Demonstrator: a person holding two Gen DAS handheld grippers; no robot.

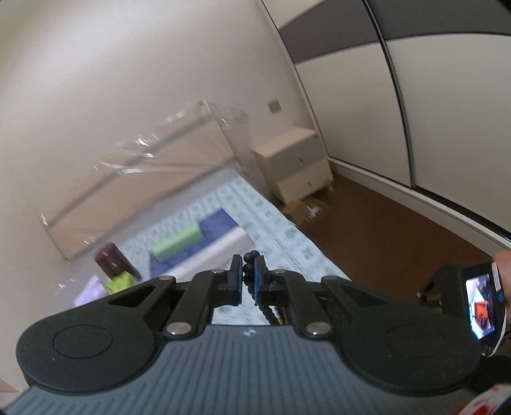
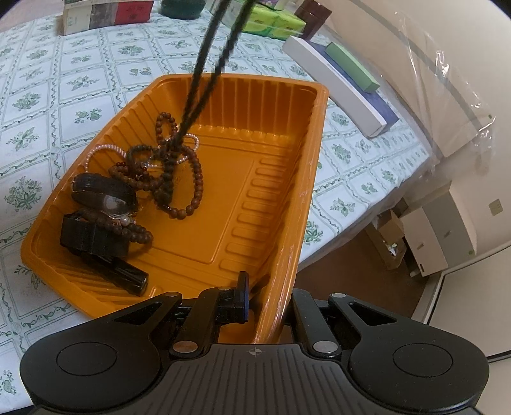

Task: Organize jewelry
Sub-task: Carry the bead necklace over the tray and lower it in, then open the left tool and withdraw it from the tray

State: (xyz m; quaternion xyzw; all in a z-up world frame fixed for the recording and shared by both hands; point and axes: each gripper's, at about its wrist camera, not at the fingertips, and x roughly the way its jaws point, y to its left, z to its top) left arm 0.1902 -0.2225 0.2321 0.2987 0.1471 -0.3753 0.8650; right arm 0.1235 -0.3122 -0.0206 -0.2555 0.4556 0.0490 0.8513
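The right gripper (image 2: 266, 298) is clamped on the near wall of the orange tray (image 2: 289, 204), one finger inside and the other outside. The left gripper (image 1: 247, 281) is pinched on a black bead necklace (image 1: 249, 257), held up high; its two strands (image 2: 204, 67) hang down into the tray's heap of brown bead bracelets (image 2: 172, 178), which partly tangle around them. Beside the heap lie a wristwatch (image 2: 105, 194) and a black tube (image 2: 127, 276). Beyond the tray, on the floral-clothed bench (image 2: 64, 86), sit a white box (image 2: 332, 83), a green box (image 2: 353, 67) and a dark jar (image 2: 313, 17).
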